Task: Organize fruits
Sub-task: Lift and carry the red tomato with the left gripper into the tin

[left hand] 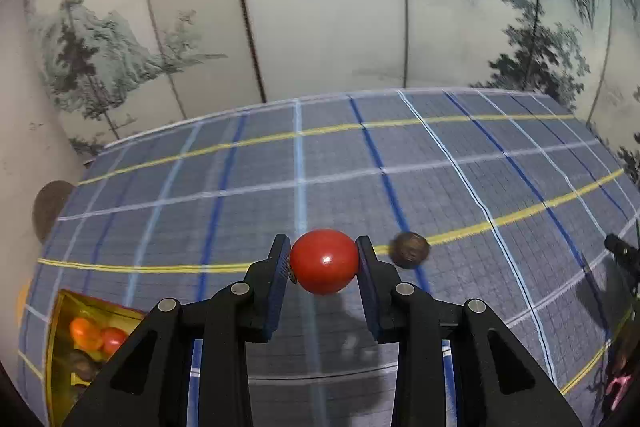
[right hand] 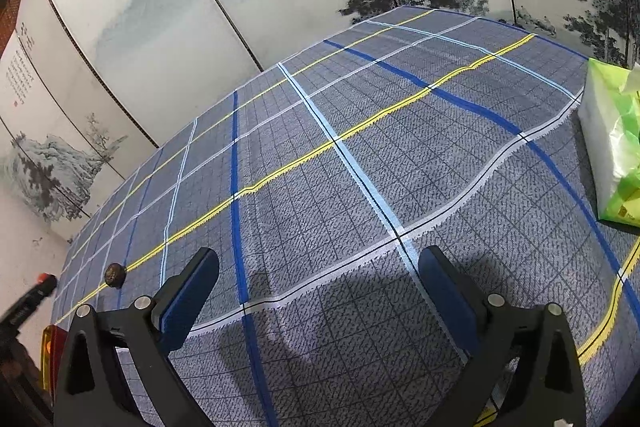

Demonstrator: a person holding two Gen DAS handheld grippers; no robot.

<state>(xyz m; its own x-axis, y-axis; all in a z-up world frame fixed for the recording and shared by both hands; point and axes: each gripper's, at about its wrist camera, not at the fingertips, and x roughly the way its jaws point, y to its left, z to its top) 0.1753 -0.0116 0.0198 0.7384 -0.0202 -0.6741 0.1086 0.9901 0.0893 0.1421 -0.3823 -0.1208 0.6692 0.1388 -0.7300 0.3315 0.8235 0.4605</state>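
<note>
My left gripper (left hand: 324, 261) is shut on a round red fruit (left hand: 325, 261) and holds it above the blue checked tablecloth (left hand: 360, 167). A small brown fruit (left hand: 410, 250) lies on the cloth just right of it; it also shows far left in the right wrist view (right hand: 115, 275). A yellow container (left hand: 56, 347) at lower left holds orange, red and dark fruits. My right gripper (right hand: 320, 291) is open and empty above the cloth (right hand: 380, 167). The other gripper's tip (right hand: 44, 283) with the red fruit shows at the left edge.
A green and white tissue pack (right hand: 612, 147) lies at the right side of the table. A painted folding screen (left hand: 320, 7) stands behind the table. A brown round object (left hand: 50, 207) sits beyond the table's left edge.
</note>
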